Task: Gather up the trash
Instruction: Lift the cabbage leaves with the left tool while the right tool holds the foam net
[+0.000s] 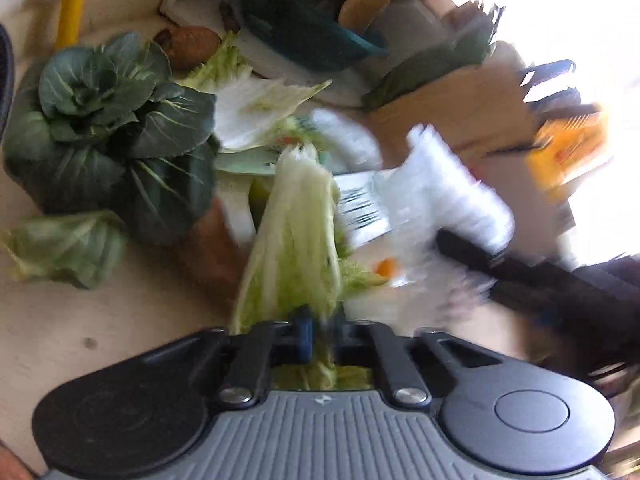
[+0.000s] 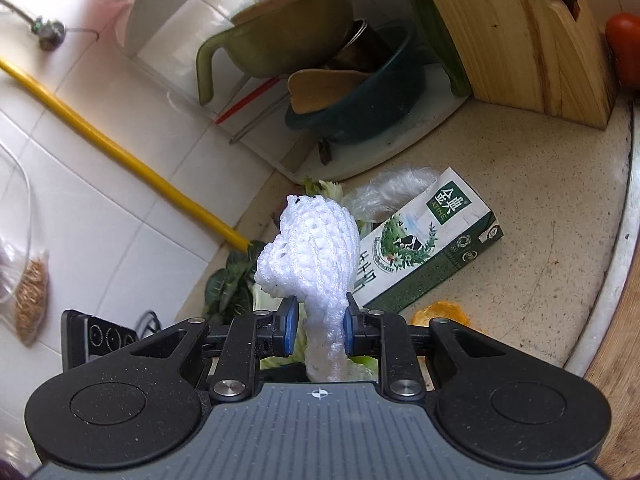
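While both tools are loaded, carry each piece clear before letting go: left tool (image 1: 318,330) clenched on a cabbage leaf (image 1: 296,236) lifted over the scrap pile, right tool (image 2: 318,330) clenched on a foam net (image 2: 310,248) above the bench (image 2: 540,216). Left view is blurred, so slow down. Keep grips firm since leaf and net are floppy. Carton (image 2: 424,248), orange peel (image 2: 440,314) and greens (image 1: 112,128) lie on the bench, uncollected

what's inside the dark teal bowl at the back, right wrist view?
In the teal bowl: a wooden spatula leaning over the rim and a metal pot behind it. The green colander stacked above covers the rest; the bowl's bottom is hidden.
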